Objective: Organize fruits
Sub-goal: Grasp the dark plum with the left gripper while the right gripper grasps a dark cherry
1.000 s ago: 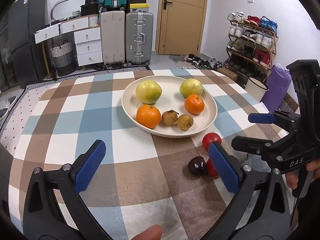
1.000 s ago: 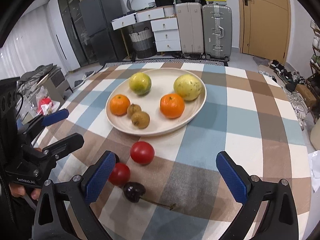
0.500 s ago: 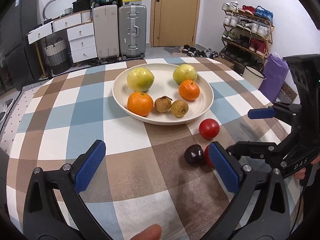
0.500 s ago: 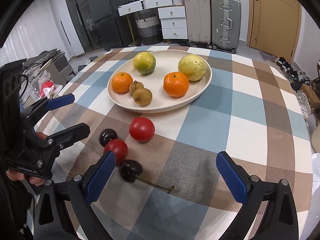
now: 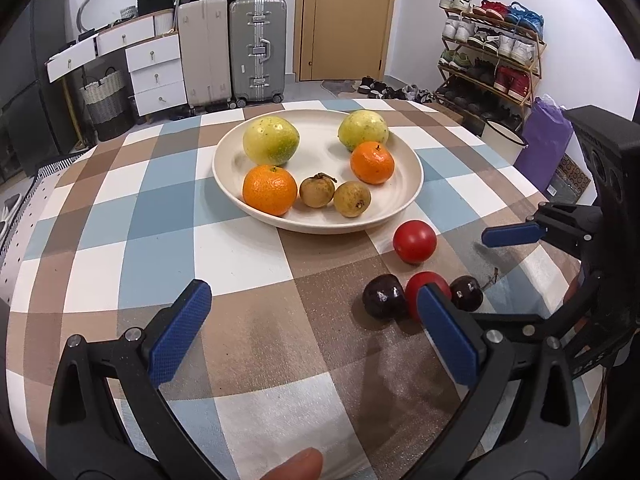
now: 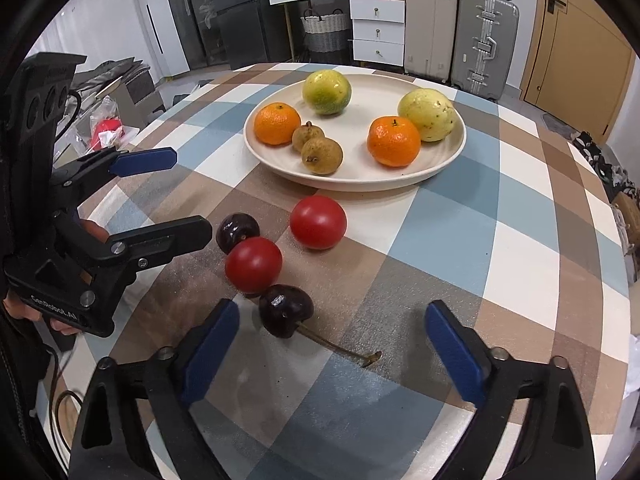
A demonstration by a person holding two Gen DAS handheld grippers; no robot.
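Right tool (image 6: pixel 332 348) hangs low over the bench (image 6: pixel 520 208) with its jaws spread and gripping nothing; they have just been closing in, and a dark cherry (image 6: pixel 285 310) with a long stem lies between the blue pads, nearer the left one and touched by neither. Left tool (image 5: pixel 312 332) is likewise spread and unloaded, over bare checked cloth.

Just beyond the stemmed cherry sits a small red tomato (image 6: pixel 253 264), touching it, and a 2nd dark cherry (image 6: pixel 237 232) touches the tomato's far side. A 2nd tomato (image 6: pixel 318 222) stands apart, close to the plate (image 6: pixel 448 156).

That cream plate holds 6 fruits: 2 oranges (image 6: pixel 277 123), 2 small brown longan-like fruits (image 6: pixel 322 156) touching each other, and 2 yellow-green round fruits (image 6: pixel 327 91) at the back. Its middle is bare.

Right of the loose fruit the cloth is open out to the bench's rounded edge. The cherries are glossy, near-black; the tomatoes are smooth and bright red.
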